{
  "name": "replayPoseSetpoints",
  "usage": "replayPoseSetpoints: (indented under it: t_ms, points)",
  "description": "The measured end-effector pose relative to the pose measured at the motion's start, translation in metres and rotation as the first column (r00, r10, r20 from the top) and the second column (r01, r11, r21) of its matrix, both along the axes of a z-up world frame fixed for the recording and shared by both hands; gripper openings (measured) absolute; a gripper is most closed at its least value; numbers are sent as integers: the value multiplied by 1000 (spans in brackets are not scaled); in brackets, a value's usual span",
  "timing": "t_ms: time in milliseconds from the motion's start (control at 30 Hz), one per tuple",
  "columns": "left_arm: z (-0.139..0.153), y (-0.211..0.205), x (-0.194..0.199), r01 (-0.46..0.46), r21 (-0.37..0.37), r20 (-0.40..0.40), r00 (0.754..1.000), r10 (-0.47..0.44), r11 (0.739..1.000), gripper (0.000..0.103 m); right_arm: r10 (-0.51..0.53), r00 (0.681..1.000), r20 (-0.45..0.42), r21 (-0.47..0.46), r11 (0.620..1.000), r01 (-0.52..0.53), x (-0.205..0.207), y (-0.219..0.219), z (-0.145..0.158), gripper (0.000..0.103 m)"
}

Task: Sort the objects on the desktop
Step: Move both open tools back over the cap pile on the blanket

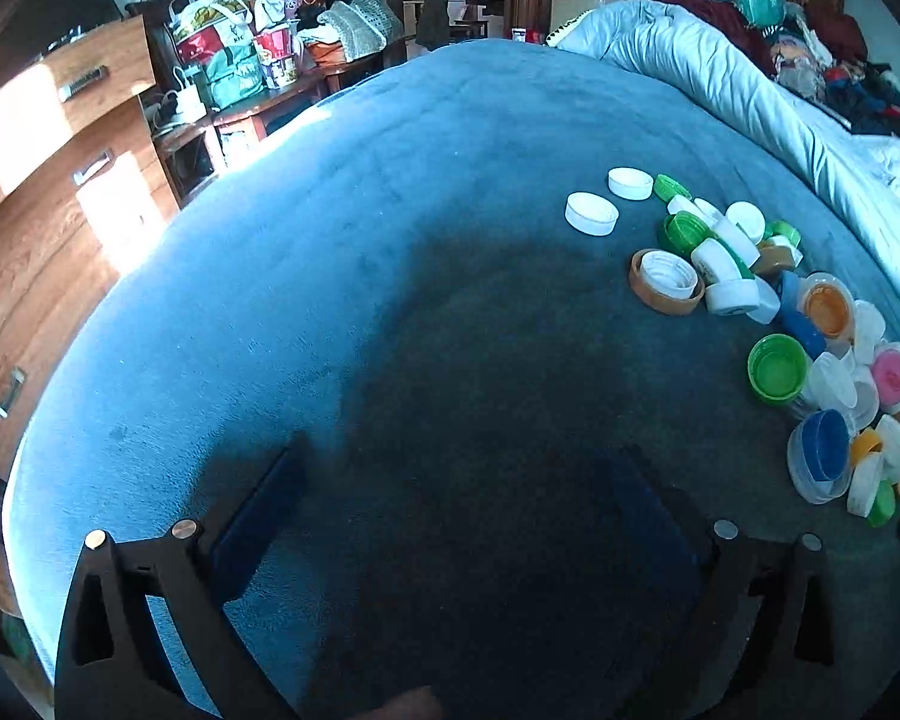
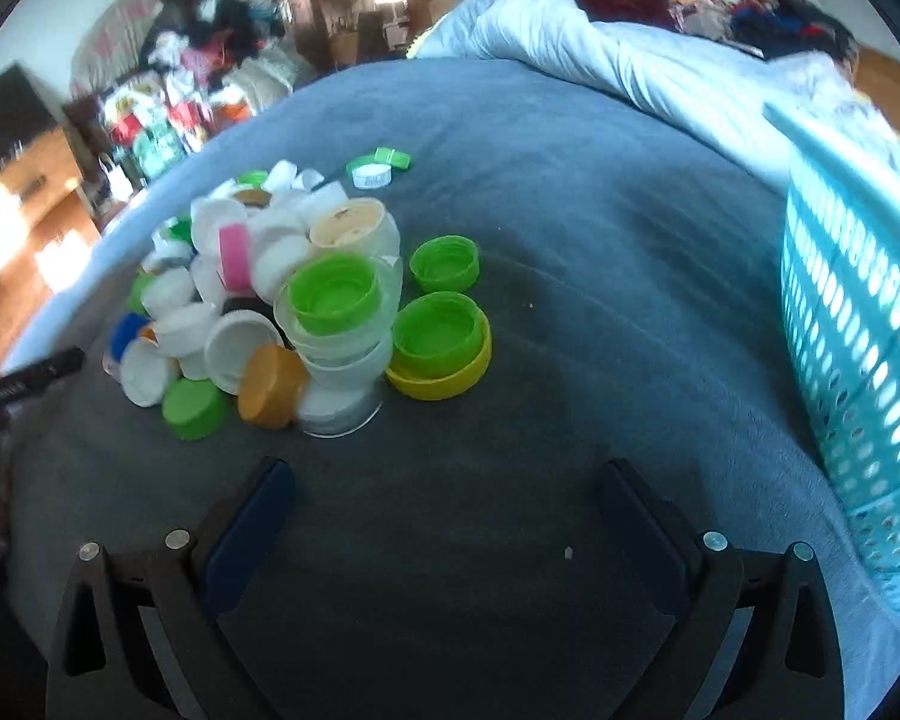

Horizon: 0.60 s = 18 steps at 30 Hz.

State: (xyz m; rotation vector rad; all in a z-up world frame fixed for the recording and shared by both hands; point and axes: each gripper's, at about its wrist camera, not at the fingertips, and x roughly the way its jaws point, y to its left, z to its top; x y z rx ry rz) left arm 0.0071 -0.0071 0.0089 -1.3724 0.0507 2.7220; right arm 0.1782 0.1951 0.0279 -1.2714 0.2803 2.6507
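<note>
I judged the sort not yet begun. My left claw (image 1: 456, 480) and right claw (image 2: 444, 480) both stood spread and empty above the bed (image 2: 570, 192). The cap pile (image 2: 258, 300) lay ahead-left of the right claw, needing an approach.

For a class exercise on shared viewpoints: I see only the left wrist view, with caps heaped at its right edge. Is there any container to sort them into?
Observer: Yes, a turquoise slotted basket stands on the blanket, right of the pile.
Operator: Is the right gripper holding anything?
Observer: No, the right gripper is open, with only blanket between its fingers.
Operator: Any nested caps?
Observer: A green cap sits inside a yellow cap.
</note>
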Motion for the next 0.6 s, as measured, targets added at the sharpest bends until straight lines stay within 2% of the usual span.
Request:
replayPoseSetpoints:
  t_ms: [600]
  points:
    - [0, 4, -3, 19, 11, -2, 1000, -19, 1000, 102, 1, 1000, -13, -5, 1000, -1, 1, 3, 0, 103]
